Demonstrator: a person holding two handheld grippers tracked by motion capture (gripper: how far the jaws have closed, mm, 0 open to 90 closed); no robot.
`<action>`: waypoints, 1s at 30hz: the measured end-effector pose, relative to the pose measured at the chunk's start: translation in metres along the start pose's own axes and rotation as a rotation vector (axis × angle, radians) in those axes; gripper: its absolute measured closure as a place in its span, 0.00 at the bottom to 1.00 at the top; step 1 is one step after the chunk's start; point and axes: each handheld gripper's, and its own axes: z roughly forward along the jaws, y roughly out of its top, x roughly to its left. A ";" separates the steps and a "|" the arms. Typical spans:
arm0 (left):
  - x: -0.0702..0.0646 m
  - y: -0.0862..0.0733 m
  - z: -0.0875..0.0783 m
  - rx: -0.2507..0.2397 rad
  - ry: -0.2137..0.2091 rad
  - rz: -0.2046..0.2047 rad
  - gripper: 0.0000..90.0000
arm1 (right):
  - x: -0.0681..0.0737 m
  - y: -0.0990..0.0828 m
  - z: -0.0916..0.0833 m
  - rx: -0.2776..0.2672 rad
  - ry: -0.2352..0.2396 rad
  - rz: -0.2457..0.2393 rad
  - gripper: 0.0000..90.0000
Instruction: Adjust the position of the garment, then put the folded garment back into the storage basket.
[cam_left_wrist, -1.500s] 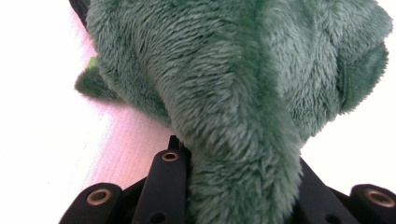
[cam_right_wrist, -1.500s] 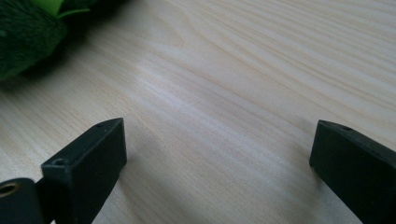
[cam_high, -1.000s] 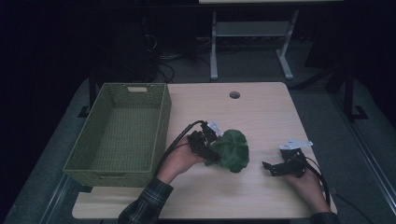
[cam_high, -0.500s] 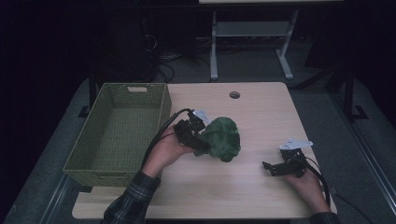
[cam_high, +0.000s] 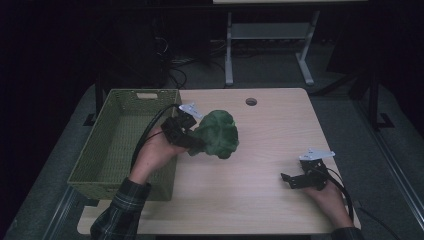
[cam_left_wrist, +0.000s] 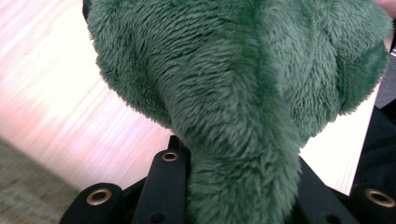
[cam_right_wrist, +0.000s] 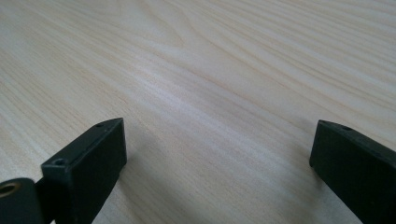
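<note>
A green plush toy (cam_high: 216, 134) hangs above the wooden table (cam_high: 260, 200), just right of the basket. My left gripper (cam_high: 192, 141) is shut on it from the left side. In the left gripper view the fuzzy green plush toy (cam_left_wrist: 233, 88) rises from between the black jaws, which squeeze its narrow lower part. My right gripper (cam_high: 289, 178) rests low on the table at the right, held by a hand. Its jaws stand wide apart, and the right gripper (cam_right_wrist: 217, 158) has only bare wood between them.
A green woven basket (cam_high: 100, 165) sits at the table's left side, its inside bare. A round cable hole (cam_high: 251, 101) lies near the table's far edge. A metal stand (cam_high: 270, 40) is on the floor beyond the table.
My left hand has lifted the plush toy and carried it away from me, toward the far side and the basket. The right gripper has not moved.
</note>
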 end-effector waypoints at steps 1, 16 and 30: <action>0.002 -0.002 -0.004 -0.002 0.006 -0.003 0.84 | 0.000 0.000 0.000 0.000 0.000 0.000 0.04; 0.029 -0.042 -0.053 -0.043 0.106 -0.104 0.84 | 0.000 0.000 0.000 0.000 0.000 0.000 0.04; 0.051 -0.087 -0.087 -0.057 0.212 -0.202 0.84 | 0.000 0.000 0.000 0.000 0.000 0.000 0.04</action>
